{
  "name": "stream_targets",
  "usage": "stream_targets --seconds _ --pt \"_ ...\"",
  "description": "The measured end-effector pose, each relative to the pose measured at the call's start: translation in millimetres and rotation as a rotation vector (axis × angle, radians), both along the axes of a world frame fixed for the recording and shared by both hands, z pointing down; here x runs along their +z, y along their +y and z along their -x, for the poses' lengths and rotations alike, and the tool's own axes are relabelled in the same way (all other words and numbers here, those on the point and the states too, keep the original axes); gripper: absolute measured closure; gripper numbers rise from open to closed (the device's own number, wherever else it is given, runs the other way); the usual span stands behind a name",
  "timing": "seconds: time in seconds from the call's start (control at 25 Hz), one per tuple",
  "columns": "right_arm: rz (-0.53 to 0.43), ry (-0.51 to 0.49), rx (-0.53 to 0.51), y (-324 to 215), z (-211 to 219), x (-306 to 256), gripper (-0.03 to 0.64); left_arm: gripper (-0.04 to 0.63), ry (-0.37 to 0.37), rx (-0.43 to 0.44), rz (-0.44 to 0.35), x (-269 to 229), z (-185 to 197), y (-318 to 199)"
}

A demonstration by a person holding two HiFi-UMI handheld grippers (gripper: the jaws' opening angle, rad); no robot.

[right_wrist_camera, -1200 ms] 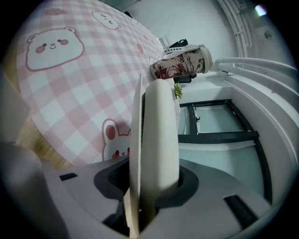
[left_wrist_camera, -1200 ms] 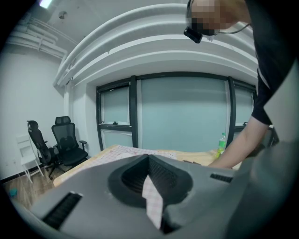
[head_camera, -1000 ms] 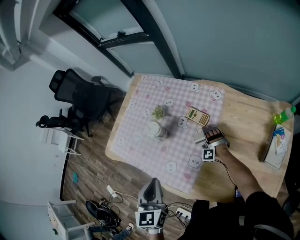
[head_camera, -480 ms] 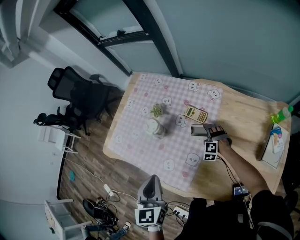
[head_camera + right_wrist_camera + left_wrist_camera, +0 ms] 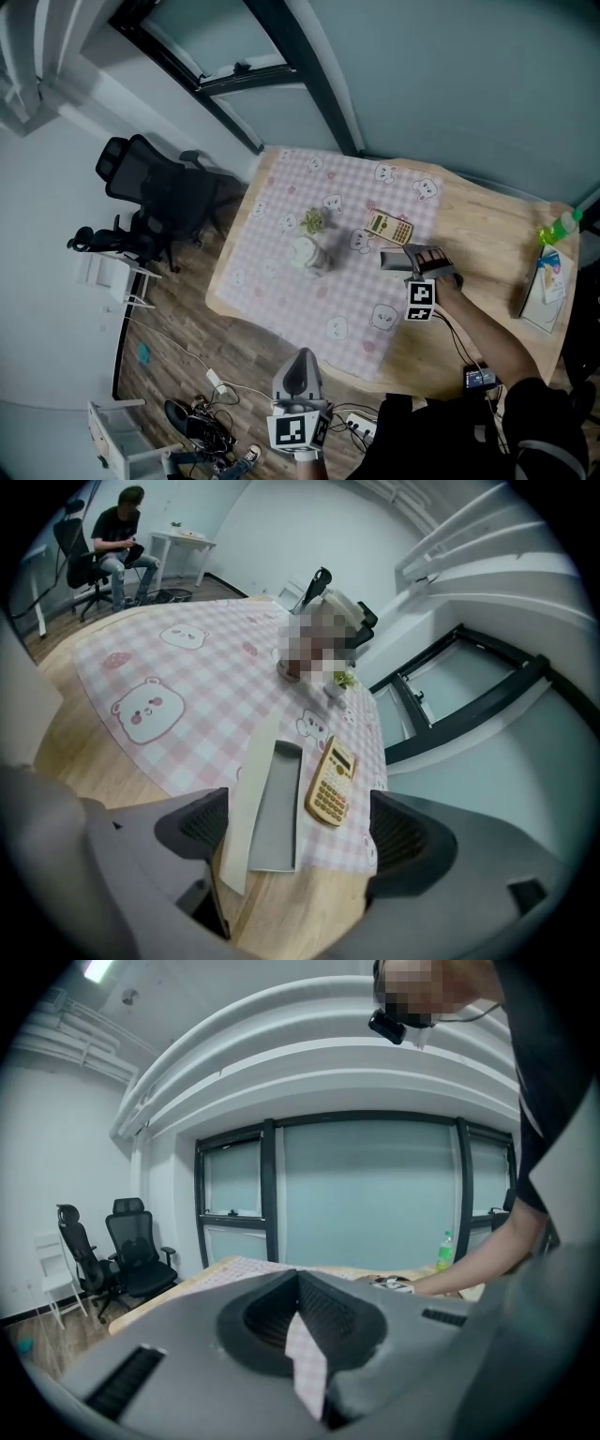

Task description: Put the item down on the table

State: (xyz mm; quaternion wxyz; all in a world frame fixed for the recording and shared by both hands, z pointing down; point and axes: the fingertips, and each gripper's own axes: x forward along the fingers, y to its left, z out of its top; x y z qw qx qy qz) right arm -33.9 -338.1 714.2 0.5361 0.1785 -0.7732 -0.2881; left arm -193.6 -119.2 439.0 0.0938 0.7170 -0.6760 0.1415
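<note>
A flat grey case (image 5: 272,808) lies on the table, half on the pink checked cloth (image 5: 187,714) and half on bare wood, with a pale beige strip (image 5: 249,794) along its left side. A yellow calculator (image 5: 332,782) lies just to its right. My right gripper (image 5: 295,832) hovers behind the case, open wide, with nothing touching its pads. From the head view the case (image 5: 394,260) sits just ahead of the right gripper (image 5: 419,261), near the calculator (image 5: 389,227). The left gripper (image 5: 298,380) hangs low off the table's front edge, and its jaws (image 5: 300,1326) are together.
A small plant (image 5: 314,222) and a white cup (image 5: 307,253) stand mid-cloth. A green bottle (image 5: 555,228) and a book (image 5: 544,291) sit at the table's right end. Black office chairs (image 5: 150,187) stand to the left. A person (image 5: 117,527) sits far off.
The right gripper carried the grey case a little towards the calculator, set it on the table and opened its jaws. The left gripper stayed low in place.
</note>
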Motion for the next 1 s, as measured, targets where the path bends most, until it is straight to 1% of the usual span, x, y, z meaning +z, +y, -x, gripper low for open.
stream_targets --seconds 0.12,0.2,0.28,0.32,0.36,0.4,0.44,0.56,0.64,0.72,0.8,0.88,1.0 --pt "-0.032 -0.073 -0.009 7 6 -42 0.166 0.597 0.002 -0.002 -0.014 -6 0 -2" --pt "-0.063 -0.167 0.009 12 8 -80 0.166 0.597 -0.001 0.001 -0.019 -8 0 -3" --pt "-0.102 -0.278 0.057 18 2 -121 0.177 0.597 0.000 0.014 -0.027 -11 -3 -4" --pt "-0.130 -0.341 0.083 22 -3 -143 0.248 0.597 0.003 0.018 -0.034 -13 -5 -4" --pt "-0.159 -0.412 0.108 28 -7 -165 0.420 0.597 0.004 0.019 -0.041 -16 -6 -4" --pt "-0.172 -0.488 0.129 33 -10 -185 0.559 0.597 0.001 0.019 -0.049 -20 -6 -3" --pt "-0.155 -0.573 0.151 39 -14 -202 0.595 0.597 -0.005 0.022 -0.058 -24 -6 -3" --pt "0.001 -0.865 0.241 51 -38 -244 0.600 0.597 -0.028 0.055 -0.104 -34 -10 -7" --pt "0.078 -1.007 0.298 54 -58 -266 0.600 0.597 -0.031 0.066 -0.134 -42 -16 -7" --pt "0.113 -1.082 0.341 59 -74 -277 0.601 0.597 -0.029 0.068 -0.133 -46 -20 -2" --pt "0.131 -1.129 0.369 65 -86 -285 0.601 0.597 -0.039 0.077 -0.128 -48 -23 2" --pt "0.148 -1.183 0.385 72 -94 -296 0.601 0.597 -0.040 0.079 -0.141 -52 -24 5" --pt "0.180 -1.303 0.395 87 -107 -322 0.601 0.597 -0.033 0.078 -0.155 -61 -25 8"
